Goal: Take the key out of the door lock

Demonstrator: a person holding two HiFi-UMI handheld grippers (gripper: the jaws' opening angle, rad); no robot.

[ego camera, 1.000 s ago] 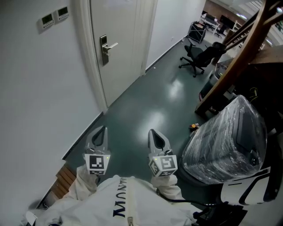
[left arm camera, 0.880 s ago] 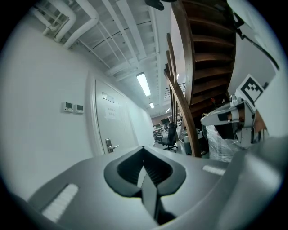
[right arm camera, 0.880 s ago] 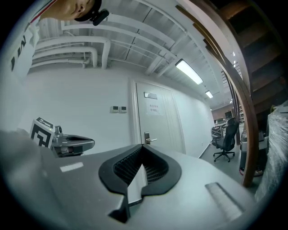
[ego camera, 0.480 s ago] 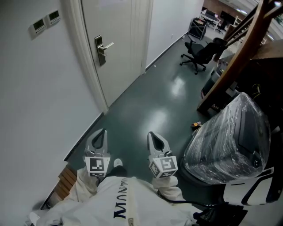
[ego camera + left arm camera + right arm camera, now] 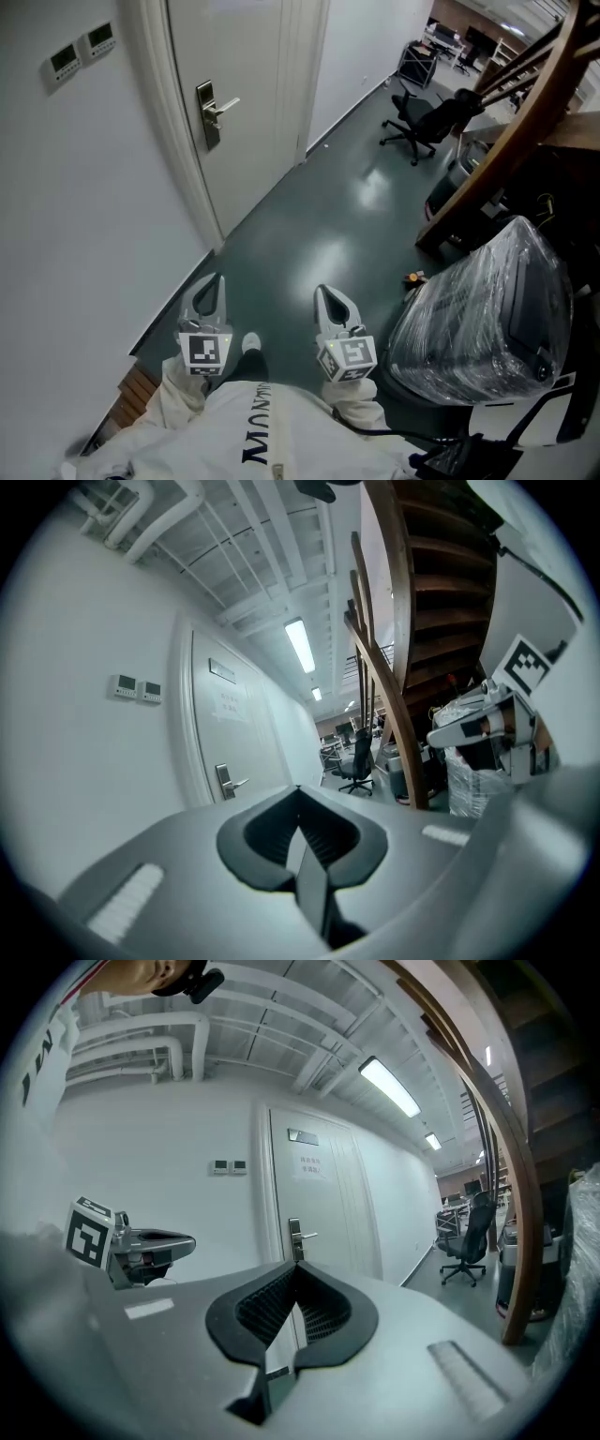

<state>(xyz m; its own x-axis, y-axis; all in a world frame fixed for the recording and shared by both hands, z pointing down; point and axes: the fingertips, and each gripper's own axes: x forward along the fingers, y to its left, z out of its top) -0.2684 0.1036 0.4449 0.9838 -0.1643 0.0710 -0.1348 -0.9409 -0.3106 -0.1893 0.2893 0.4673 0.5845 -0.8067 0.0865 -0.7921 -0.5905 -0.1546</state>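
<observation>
Standing well short of the white door at far left, the person holds the left gripper and the right gripper side by side and low over the dark green floor in the head view. The door lock plate with its lever handle sits well apart from both tools. The key is too small to make out at this range. An office chair stands far right.

In the left gripper view, the jaws of the left gripper are pressed together with nothing between them. The door lock plate shows small, to the left of the jaw tips.

In the right gripper view, the right gripper is likewise closed tight and empty. The door lock plate appears just above its tips, roughly in line with them. Again no key can be picked out.

The task looks to be at its approach stage, with extraction not yet begun. The next move likely calls for closing the gap to the door and finding the key on the plate. One pair of jaws must then part enough to pinch the key's head.
</observation>
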